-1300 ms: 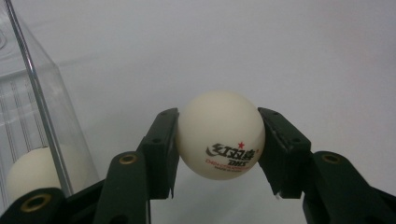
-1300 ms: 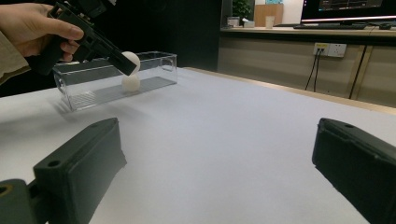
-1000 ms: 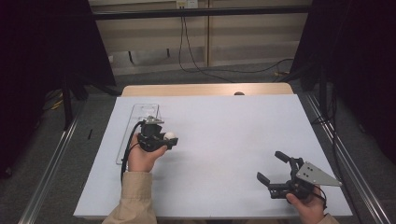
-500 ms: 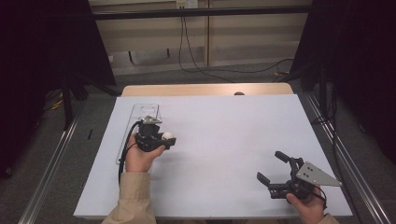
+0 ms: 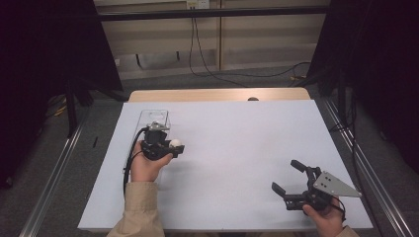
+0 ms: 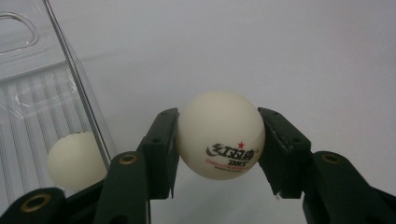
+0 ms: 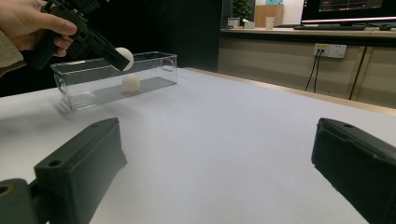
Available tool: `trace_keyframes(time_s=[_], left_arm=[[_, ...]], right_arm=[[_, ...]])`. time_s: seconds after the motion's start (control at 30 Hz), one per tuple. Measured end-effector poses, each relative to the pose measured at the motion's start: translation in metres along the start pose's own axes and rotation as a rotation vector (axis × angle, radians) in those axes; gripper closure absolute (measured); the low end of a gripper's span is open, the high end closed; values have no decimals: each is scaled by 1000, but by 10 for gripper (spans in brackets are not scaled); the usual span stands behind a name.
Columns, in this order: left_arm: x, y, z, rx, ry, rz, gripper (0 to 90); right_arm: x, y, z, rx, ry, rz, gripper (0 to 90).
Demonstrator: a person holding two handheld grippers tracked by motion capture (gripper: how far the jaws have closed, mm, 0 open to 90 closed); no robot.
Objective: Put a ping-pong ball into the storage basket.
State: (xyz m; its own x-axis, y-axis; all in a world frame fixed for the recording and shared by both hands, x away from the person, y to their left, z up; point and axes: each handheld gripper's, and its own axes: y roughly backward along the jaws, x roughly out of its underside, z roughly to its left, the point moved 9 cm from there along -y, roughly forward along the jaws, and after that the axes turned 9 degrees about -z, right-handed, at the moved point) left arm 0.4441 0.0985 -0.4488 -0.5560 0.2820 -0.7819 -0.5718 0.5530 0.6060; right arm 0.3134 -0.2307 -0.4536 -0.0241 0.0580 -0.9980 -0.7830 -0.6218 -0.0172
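Two white table-tennis balls are in play. One white printed table-tennis ball [image 6: 220,135] is pinched between the pads of the left gripper [image 5: 168,146], held off the white desk [image 5: 237,148] just beside the clear rectangular plastic bin [image 5: 153,116]; red and black print and a small red star face the left gripper view. The second plain white ball [image 6: 76,161] lies on the ribbed floor inside that bin, near its long wall. In the right gripper view the held ball [image 7: 124,58] hangs above the bin's [image 7: 154,65] near rim, with the other ball [image 7: 131,82] below it. The right gripper [image 5: 289,179] rests low near the desk's front right corner, well apart from the bin, its jaws spread wide with nothing between them.
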Motion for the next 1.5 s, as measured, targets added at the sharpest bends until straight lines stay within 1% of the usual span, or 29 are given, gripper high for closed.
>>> trace_keyframes(time_s=[0.13, 0.2, 0.43, 0.47, 0.53, 0.87, 0.93, 1.07, 1.1, 1.13, 1.2, 1.23, 1.3, 1.33, 1.4, 1.5], left_arm=[[0, 1, 0, 1, 5, 0, 511], [0, 1, 1, 1, -1, 1, 511], [0, 2, 2, -4, 3, 1, 511], [1, 3, 2, -4, -3, 5, 511], [0, 4, 3, -5, 3, 2, 511], [-2, 9, 4, -11, 6, -8, 510], [-2, 9, 5, -10, -2, -5, 511], [-1, 10, 5, -6, 5, -2, 511], [-1, 10, 6, -11, 9, -2, 511], [-2, 11, 6, -7, 5, 0, 511], [-2, 12, 7, -14, 9, -6, 511], [-3, 12, 7, -15, 8, -9, 511], [-3, 14, 8, -9, -1, 2, 511], [-3, 14, 8, -12, -1, -3, 510], [-3, 14, 8, -8, 5, -1, 510], [-4, 15, 9, -13, 8, -6, 510]], right_arm=[[0, 0, 0, 1, 0, 1, 15], [0, 0, 0, 1, -1, 2, 15], [0, 0, 0, -4, 0, -1, 15], [0, 0, 0, -2, 0, -1, 15], [0, 0, 0, -1, -2, 0, 16], [0, 0, 0, -1, -5, -2, 15], [-1, 0, 0, 1, -6, -4, 15], [-1, 0, -1, 0, -6, -4, 15], [0, 0, -1, 2, -5, -3, 15], [-1, 0, 0, 1, -5, -4, 15], [0, 0, -1, 1, -4, -3, 15], [0, 0, -1, 2, -4, -4, 15], [0, 0, -1, 1, -2, -2, 15], [0, 0, -1, 1, -2, -2, 15], [0, 0, -1, 1, -3, -1, 15], [0, 0, -1, 1, -1, -2, 15]])
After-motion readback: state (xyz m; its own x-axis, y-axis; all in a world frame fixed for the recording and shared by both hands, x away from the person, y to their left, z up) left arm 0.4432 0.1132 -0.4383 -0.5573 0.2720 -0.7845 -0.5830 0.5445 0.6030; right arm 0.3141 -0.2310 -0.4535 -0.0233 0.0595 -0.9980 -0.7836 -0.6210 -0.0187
